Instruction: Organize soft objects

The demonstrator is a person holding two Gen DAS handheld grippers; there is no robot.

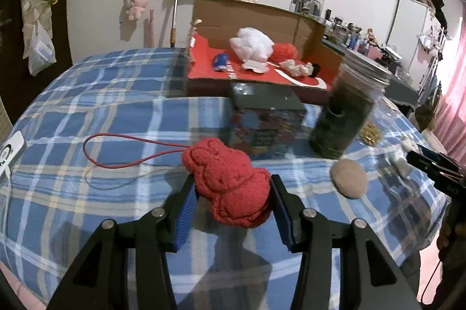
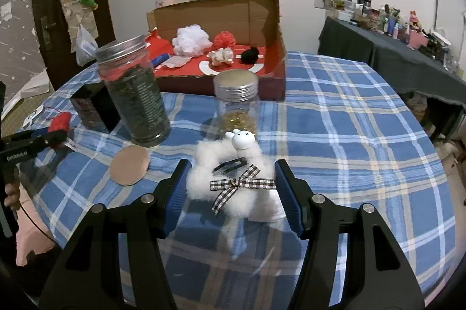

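Tilting downward, left gripper (image 1: 231, 187) clasping red plush (image 1: 225, 182)

We see a tabletop (image 2: 349, 112) covered in soft matt blue plaid cloth, and on it 2 clear glossy jars: the tall jar (image 2: 134, 94) and the short jar (image 2: 237, 103), both with dull ribbed metal lids. The red toy (image 1: 230, 182) looks rough and nubbly with a smooth cord, while the white plush (image 2: 233, 184) is fluffy, with a woven checked ribbon and a smooth, hard-looking glossy head. The cardboard box (image 2: 221, 16) is matt brown paperboard, and each tool has matt black plastic arms with ridged blue pads.
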